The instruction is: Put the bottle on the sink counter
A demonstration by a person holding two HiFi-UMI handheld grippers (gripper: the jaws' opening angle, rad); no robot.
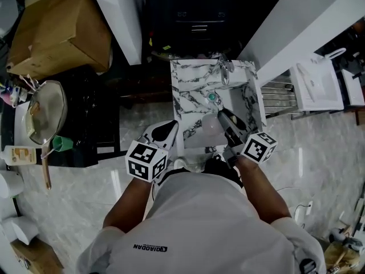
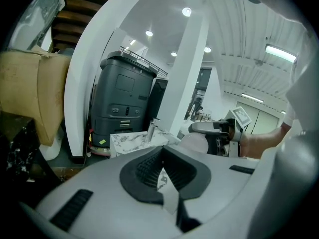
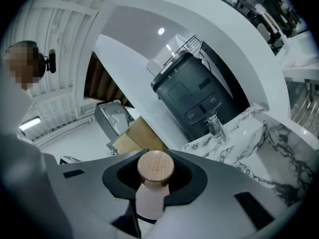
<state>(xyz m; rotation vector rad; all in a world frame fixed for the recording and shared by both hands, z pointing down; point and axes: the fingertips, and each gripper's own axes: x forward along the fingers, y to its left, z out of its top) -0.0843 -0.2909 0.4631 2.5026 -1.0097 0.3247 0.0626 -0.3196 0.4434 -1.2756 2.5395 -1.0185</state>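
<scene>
- Holds the bottle [image 3: 149, 200] in the right tool [image 1: 223, 119], jaws clamped on the neck just under the round wooden cap [image 3: 155, 167].
- Carries that pale, frosted bottle over the front part of the sink basin [image 1: 236, 99], not yet set down on the marble bench [image 1: 185, 90].
- Points the right tool toward the back of the sink, marker cube nearest the body.
- Has the left tool [image 2: 162, 169] closed on nothing, pads meeting at the tips, just left of the bottle in the head view and over the bench's front edge.
- Faces a chrome faucet [image 1: 225, 70] at the back of the bench and a green drain plug [image 1: 212, 96] in the basin.
- Stands on pale marbled floor [image 1: 319, 153], with a dark grey machine [image 2: 124, 103] behind the bench.
- Off to the left: a cardboard box [image 1: 57, 27] and a lidded pan [image 1: 43, 112].
</scene>
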